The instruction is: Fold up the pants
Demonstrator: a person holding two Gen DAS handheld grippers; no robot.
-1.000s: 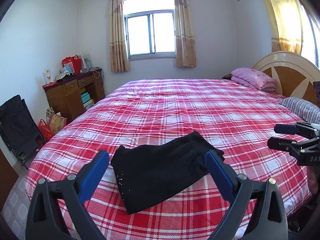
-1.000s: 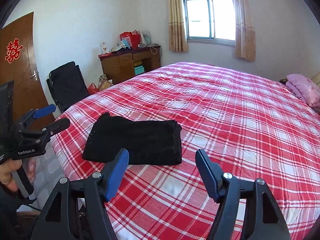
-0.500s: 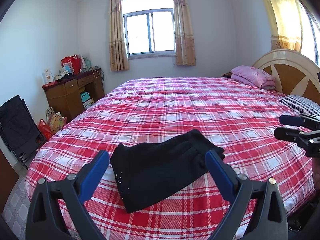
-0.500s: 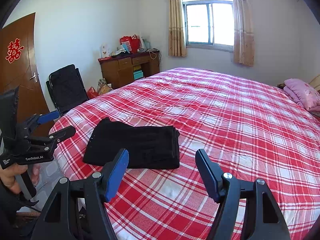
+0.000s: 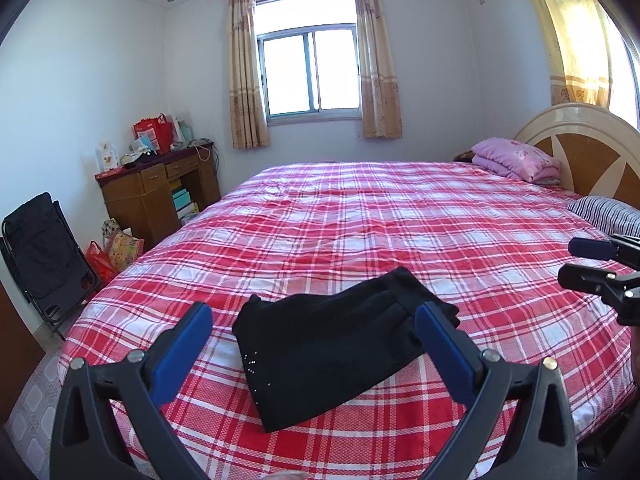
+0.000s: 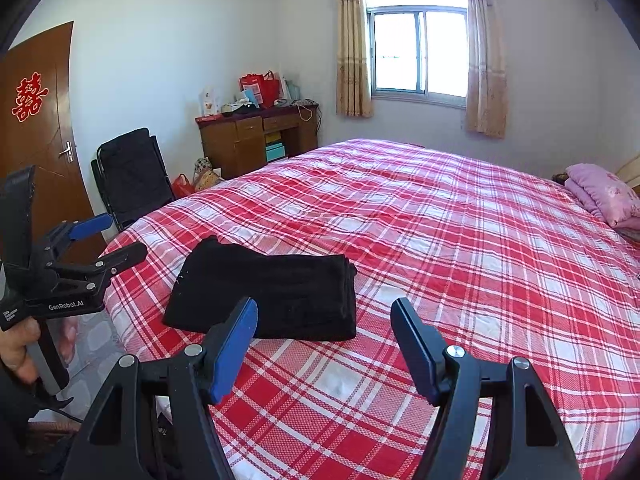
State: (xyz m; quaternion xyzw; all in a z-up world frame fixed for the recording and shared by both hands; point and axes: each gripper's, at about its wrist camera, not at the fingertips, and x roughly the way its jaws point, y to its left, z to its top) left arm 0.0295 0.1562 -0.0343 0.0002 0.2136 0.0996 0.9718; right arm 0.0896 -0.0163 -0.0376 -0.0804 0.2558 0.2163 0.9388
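Observation:
The black pants lie folded in a compact rectangle on the red plaid bed near its front edge; they also show in the right wrist view. My left gripper is open and empty, held above and in front of the pants; it also appears at the left of the right wrist view. My right gripper is open and empty, held off the bed to the right of the pants; it also shows at the right edge of the left wrist view.
A pink folded quilt and a striped pillow lie by the headboard. A wooden desk with clutter, bags and a black folding chair stand left of the bed. A brown door is at far left.
Both grippers have risen and drawn back slightly from the bed. The folded pants have not moved. Both grippers stay open.

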